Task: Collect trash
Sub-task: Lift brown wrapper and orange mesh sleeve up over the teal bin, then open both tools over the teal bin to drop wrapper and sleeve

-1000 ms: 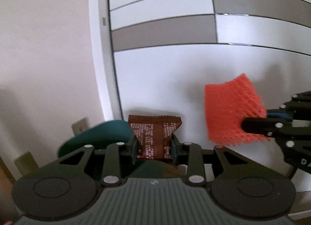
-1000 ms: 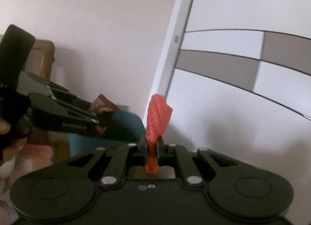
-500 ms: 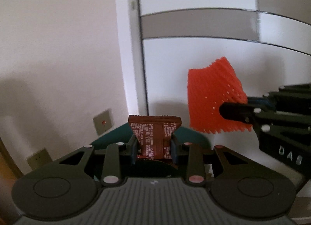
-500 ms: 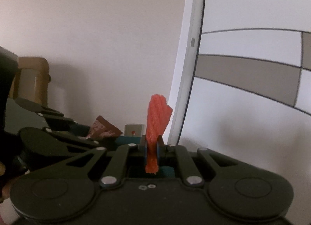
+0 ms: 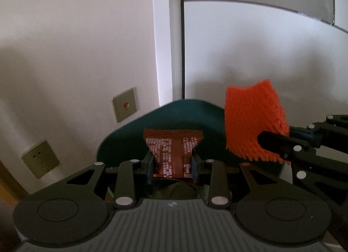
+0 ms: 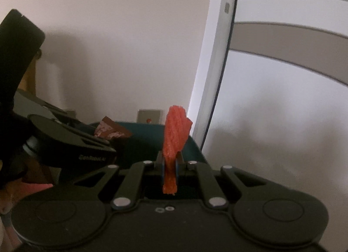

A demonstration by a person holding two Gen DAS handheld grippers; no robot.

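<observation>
left gripper (image 5: 171,166) pinches crinkly brown foil snack wrapper (image 5: 173,154) at its lower half | right gripper (image 6: 169,165) clamps orange foam mesh sleeve (image 6: 174,134) by its bottom edge | both above dark teal bin (image 5: 180,121) | judged light, soft, crushable; wrapper maybe slippery

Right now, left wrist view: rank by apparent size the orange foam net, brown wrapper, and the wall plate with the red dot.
1. orange foam net, though it may just be nearer the camera
2. brown wrapper, partly hidden by the fingers
3. wall plate with the red dot
</observation>
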